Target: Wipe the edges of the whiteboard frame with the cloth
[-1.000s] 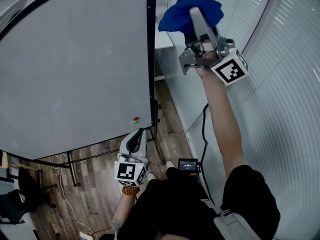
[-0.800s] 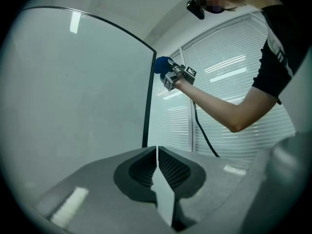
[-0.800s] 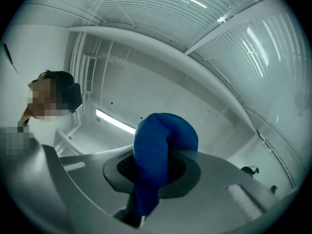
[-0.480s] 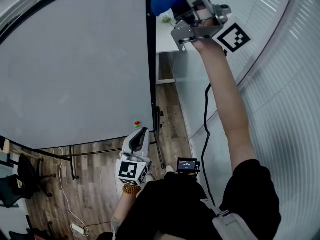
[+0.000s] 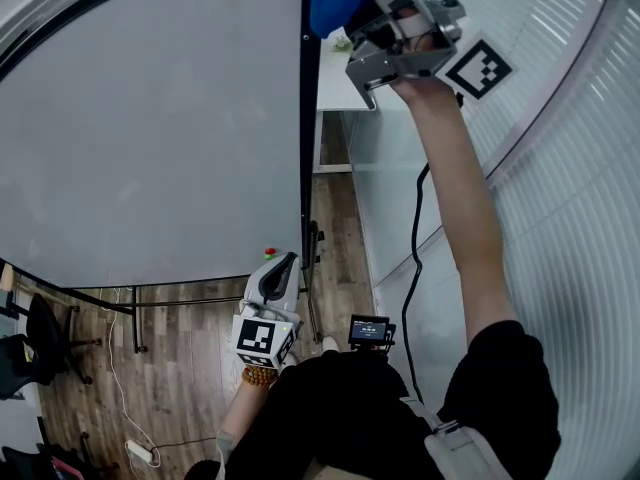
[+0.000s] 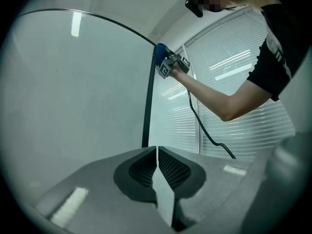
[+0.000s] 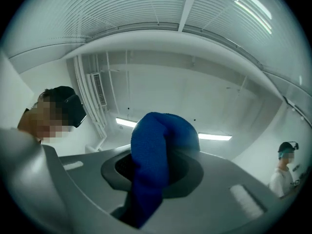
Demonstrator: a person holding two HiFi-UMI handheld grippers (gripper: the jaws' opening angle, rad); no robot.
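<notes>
R gripper (image 5: 372,0): jaws clamped on the blue cloth (image 7: 155,152). Cloth fills the gap btwn the jaws, bunches up past the tips, and a tail hangs down behind them. Arm stretched high, marker cube on the near side of the jaws.

Whiteboard (image 5: 150,118) has a black frame (image 5: 308,118). In head view its vertical R edge runs just L of the R jaws. Cloth wad ahead of the tips sits at the top of that edge. L gripper view puts it right at the frame's upper corner. Looks like contact, can't confirm.

L gripper (image 5: 283,266): jaws pressed together, nothing btwn them, only a thin seam shows. Held low, tips pointing up at the board's lower R corner. Frame edge rises straight ahead of the tips, board face to the L of them, window blinds (image 6: 229,72) to the R. L jaws well apart from the cloth.

Black cable (image 5: 415,218) hangs from the R gripper along the arm. Wood floor (image 5: 200,313) is below the L jaws. 2nd person (image 7: 283,179) stands far R of the R jaws.
</notes>
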